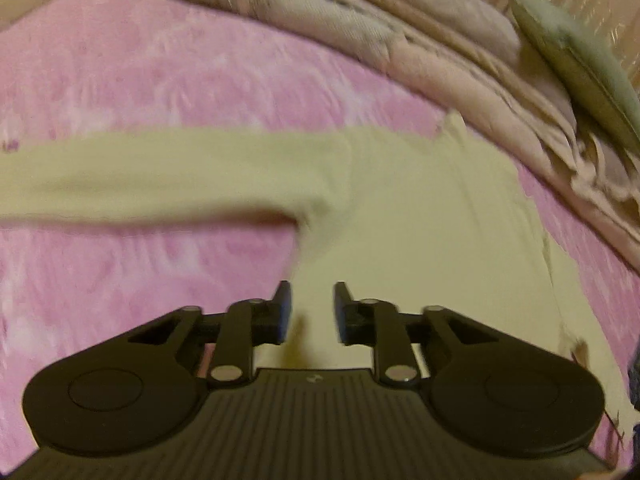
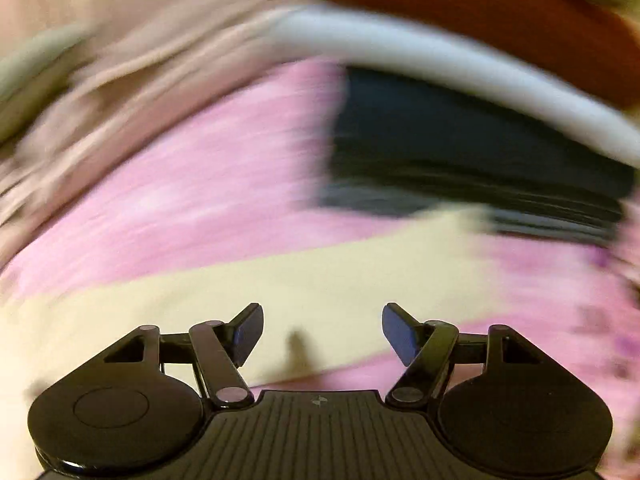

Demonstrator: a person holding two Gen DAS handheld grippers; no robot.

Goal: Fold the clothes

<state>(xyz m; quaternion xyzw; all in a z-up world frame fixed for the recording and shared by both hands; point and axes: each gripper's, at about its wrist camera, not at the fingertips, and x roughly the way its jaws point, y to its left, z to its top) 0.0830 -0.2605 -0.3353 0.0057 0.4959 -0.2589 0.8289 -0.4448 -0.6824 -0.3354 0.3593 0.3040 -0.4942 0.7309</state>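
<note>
Both grippers hover released over a cream shirt [image 1: 420, 208] spread flat on pink bedding [image 1: 160, 80]: left gripper [image 1: 311, 312] narrowly parted, right gripper [image 2: 322, 334] wide, ready for folding

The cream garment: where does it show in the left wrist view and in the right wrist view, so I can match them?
Left wrist view: the cream garment fills the centre and right, one sleeve stretching to the left edge, ahead of the left tool.
Right wrist view: a blurred cream band crosses the lower half, ahead of the right tool.
Shared landmark: the pink bedspread beneath it.
</note>
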